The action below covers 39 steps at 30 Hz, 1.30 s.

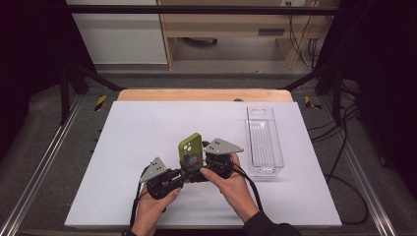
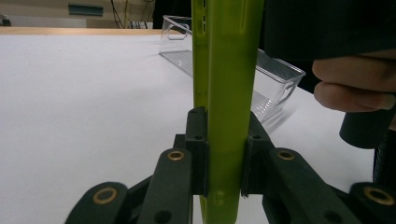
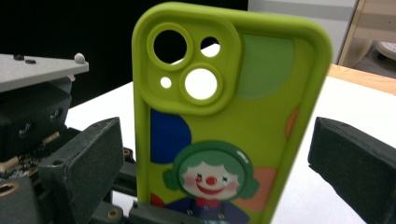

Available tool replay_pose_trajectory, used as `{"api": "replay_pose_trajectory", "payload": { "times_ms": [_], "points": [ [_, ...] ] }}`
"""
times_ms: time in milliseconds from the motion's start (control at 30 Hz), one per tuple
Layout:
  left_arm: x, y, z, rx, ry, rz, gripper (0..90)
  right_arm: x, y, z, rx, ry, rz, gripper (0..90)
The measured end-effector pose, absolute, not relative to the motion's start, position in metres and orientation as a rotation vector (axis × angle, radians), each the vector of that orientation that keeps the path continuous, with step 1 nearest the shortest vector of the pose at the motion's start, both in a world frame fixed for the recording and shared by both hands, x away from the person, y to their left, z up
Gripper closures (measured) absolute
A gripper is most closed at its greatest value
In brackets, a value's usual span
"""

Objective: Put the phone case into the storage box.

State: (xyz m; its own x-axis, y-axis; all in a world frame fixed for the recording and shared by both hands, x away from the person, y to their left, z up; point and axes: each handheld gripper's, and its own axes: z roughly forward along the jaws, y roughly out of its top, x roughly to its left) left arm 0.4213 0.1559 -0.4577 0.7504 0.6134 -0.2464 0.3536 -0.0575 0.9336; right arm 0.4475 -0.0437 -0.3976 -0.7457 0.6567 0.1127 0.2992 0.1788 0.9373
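A lime-green phone case (image 1: pixel 191 146) with a clown picture stands upright over the white table. In the left gripper view I see the case (image 2: pixel 226 70) edge-on, and my left gripper (image 2: pixel 224 140) is shut on its lower end. From the high view, the left gripper (image 1: pixel 188 173) reaches in from the left. My right gripper (image 1: pixel 202 164) comes from the right. In its own view the case's printed back (image 3: pixel 224 140) sits between the jaws of the right gripper (image 3: pixel 219 158), which is open, with a gap on each side.
A clear plastic bin (image 1: pixel 264 140) lies lengthwise on the right of the white table top (image 1: pixel 142 128), also seen behind the case as the bin (image 2: pixel 275 74). The left gripper's body (image 3: pixel 28 121) is close at the left. Cables trail from both grippers.
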Motion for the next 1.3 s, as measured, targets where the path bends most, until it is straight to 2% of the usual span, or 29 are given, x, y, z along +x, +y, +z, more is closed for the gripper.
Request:
{"api": "replay_pose_trajectory", "payload": {
  "times_ms": [1033,1300],
  "points": [
    [0.4183,0.1476,-0.4588,1.697,0.755,0.247,76.6,0.4545,-0.0417,-0.3930,0.940,2.036,1.645,5.5],
    [0.4193,0.1495,-0.4595,1.680,0.766,0.230,76.7,0.4536,-0.0425,-0.3911,0.939,2.033,1.644,8.2]
  ]
}}
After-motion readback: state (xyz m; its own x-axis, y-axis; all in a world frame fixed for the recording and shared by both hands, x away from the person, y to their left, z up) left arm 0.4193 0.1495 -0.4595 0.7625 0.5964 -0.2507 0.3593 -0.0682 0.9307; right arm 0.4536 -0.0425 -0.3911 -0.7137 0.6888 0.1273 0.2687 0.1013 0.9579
